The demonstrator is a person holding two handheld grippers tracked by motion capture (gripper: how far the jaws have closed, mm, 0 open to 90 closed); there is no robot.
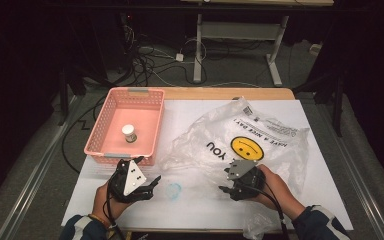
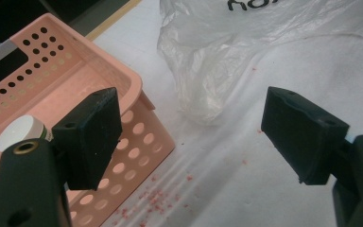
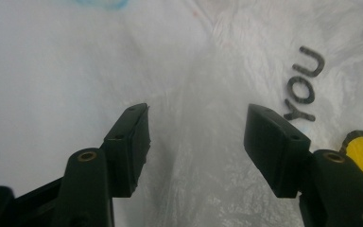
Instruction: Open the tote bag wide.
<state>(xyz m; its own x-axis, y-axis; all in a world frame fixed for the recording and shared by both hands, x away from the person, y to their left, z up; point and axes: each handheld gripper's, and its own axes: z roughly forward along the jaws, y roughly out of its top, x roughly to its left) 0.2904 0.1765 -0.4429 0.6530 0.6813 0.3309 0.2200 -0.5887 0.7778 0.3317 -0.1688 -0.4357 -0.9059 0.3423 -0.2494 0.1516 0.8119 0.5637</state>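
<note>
- White paper covers the table; dark floor, cables and a desk frame lie beyond the far edge.
- We hold the left gripper near the front edge, just in front of the pink basket. Its jaws stand wide with nothing between them.
- From the left gripper view, that basket's near corner sits beside one jaw; a small white-capped bottle stands upright inside, probably already sorted there.
- We hold the right gripper over the near part of the clear plastic bag. Jaws spread wide, film below and between them, nothing clamped.
- We judge this placement as readying a pinch on the bag's near edge, the left gripper waiting to take the other side.
- Bag lies crumpled, smiley print up, right of the basket, just beside it.
- Open room: bare paper between the grippers, marked by a faint blue ring; red specks lie by the basket's corner.
</note>
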